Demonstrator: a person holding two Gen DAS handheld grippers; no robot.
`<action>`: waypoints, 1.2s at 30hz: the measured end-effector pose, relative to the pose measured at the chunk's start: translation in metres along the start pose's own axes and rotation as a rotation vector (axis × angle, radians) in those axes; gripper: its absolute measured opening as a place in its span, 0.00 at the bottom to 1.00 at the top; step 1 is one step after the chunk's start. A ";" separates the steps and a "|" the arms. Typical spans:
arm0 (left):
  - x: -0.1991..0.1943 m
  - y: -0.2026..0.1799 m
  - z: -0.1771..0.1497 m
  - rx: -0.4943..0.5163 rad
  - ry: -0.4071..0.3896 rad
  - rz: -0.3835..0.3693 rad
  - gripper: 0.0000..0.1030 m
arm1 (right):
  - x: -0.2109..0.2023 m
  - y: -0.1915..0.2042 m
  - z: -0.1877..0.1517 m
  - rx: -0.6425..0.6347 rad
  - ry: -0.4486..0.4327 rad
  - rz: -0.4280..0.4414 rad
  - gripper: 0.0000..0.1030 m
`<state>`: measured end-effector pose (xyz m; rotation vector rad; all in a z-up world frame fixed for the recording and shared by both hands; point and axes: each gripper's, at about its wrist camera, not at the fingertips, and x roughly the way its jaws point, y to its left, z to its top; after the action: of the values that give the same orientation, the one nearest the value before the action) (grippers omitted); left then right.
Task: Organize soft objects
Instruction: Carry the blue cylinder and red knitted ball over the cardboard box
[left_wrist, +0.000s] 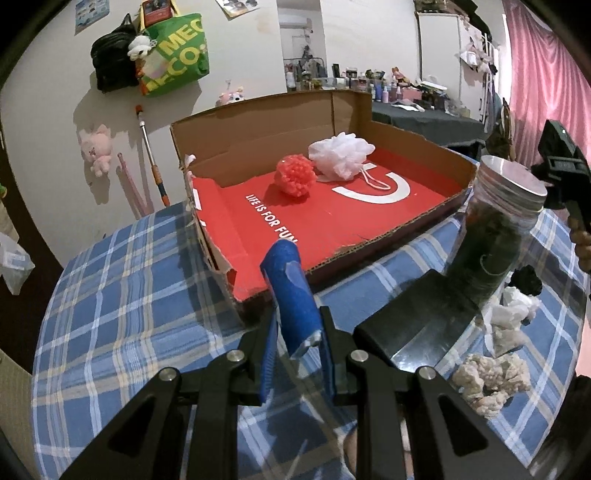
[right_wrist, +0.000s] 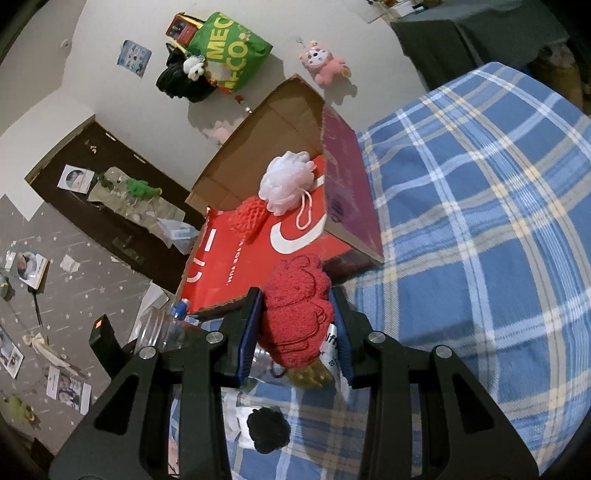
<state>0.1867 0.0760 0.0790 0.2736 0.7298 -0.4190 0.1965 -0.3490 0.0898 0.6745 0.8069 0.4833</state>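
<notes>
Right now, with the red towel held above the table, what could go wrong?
The red towel hangs from the right gripper short of the cardboard box; released now, it may land on the table. The glass jar stands near the box and could be knocked over.

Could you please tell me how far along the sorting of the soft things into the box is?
Done: a red pouf and a white pouf lie in the box. In hand: the right gripper holds a red towel near the box edge. Left: a black puff, white pieces and a beige piece on the table.
</notes>
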 end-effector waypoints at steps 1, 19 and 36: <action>0.001 0.002 0.001 0.002 0.000 -0.008 0.22 | 0.000 0.002 0.002 -0.006 0.003 0.002 0.34; 0.015 -0.005 0.046 0.040 0.007 -0.032 0.22 | 0.019 0.042 0.047 -0.103 0.024 0.004 0.34; 0.084 -0.010 0.088 0.005 0.224 0.154 0.23 | 0.113 0.098 0.075 -0.476 0.108 -0.423 0.34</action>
<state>0.2897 0.0104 0.0830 0.3828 0.9198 -0.2458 0.3097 -0.2375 0.1414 0.0310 0.8679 0.3082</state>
